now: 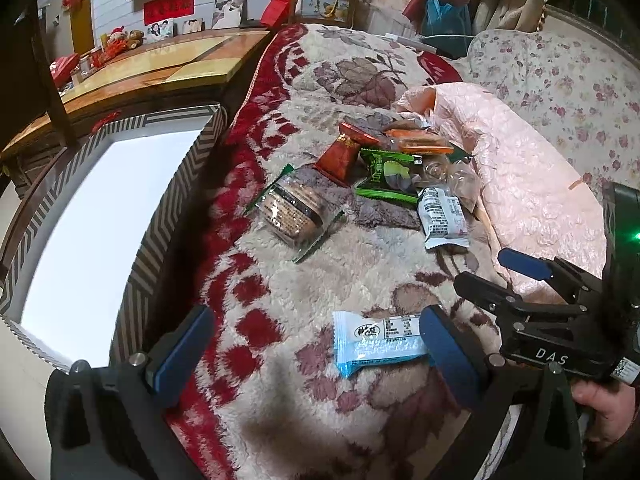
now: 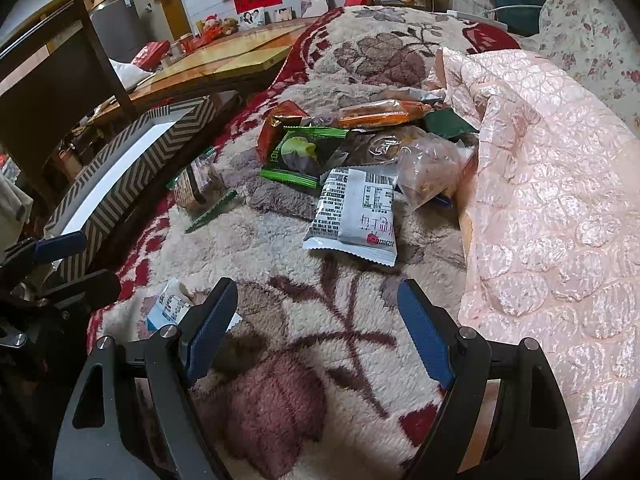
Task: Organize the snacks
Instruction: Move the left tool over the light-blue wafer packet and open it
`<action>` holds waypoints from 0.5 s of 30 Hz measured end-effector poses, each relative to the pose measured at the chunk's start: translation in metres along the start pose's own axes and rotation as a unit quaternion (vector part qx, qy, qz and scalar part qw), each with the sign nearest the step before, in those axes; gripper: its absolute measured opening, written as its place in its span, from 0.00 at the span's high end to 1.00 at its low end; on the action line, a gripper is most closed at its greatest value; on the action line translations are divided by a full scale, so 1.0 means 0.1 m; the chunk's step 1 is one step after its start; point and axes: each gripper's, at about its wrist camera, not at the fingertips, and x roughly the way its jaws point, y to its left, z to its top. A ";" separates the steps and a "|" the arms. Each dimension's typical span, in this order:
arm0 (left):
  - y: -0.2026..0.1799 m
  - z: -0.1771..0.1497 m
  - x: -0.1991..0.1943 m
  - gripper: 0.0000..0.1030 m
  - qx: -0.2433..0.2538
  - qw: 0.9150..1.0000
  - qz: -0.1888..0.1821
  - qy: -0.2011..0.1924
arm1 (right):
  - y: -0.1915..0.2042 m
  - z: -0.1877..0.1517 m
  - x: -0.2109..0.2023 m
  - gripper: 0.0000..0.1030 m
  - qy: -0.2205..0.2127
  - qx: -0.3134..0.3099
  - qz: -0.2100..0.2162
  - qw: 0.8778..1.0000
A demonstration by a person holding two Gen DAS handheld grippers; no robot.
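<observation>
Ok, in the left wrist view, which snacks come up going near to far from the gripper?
Light blue packet → clear pack of round biscuits → green packet → red packet → orange packet.

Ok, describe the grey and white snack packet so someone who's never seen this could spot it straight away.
On the floral fleece blanket, find the heap of snacks beside the pink quilt. The grey and white packet lies at the heap's near edge, just below the green packet. It alone is grey, covered in black print with a barcode.
</observation>
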 end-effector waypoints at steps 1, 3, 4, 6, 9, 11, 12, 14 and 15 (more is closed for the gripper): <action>0.00 0.00 0.00 0.00 -0.001 1.000 0.000 0.001 | 0.00 0.00 0.01 0.20 0.001 -0.001 0.000 1.000; 0.00 -0.01 0.01 0.00 0.000 1.000 0.003 0.002 | 0.00 -0.01 0.02 0.20 0.003 -0.001 0.000 1.000; 0.00 -0.01 0.01 0.00 0.000 1.000 0.003 0.002 | 0.00 -0.01 0.03 0.20 0.006 -0.002 0.000 1.000; 0.00 -0.01 0.01 0.00 0.000 1.000 0.003 0.001 | 0.00 -0.02 0.05 0.20 0.009 -0.003 -0.002 1.000; 0.01 -0.02 0.02 0.00 0.001 1.000 0.004 -0.001 | 0.00 -0.01 0.09 0.20 0.014 -0.006 -0.003 1.000; 0.01 -0.02 0.02 0.00 0.003 1.000 0.006 -0.001 | -0.01 0.01 0.13 0.20 0.017 -0.010 -0.007 1.000; 0.01 -0.02 0.02 0.00 0.004 1.000 0.007 0.000 | -0.01 0.02 0.14 0.20 0.020 -0.011 -0.008 1.000; 0.01 -0.02 0.02 0.00 0.003 1.000 0.008 0.000 | -0.02 0.04 0.18 0.20 0.025 -0.013 -0.010 1.000; 0.02 -0.02 0.02 0.00 0.003 1.000 0.008 0.000 | -0.02 0.05 0.18 0.20 0.026 -0.012 -0.009 1.000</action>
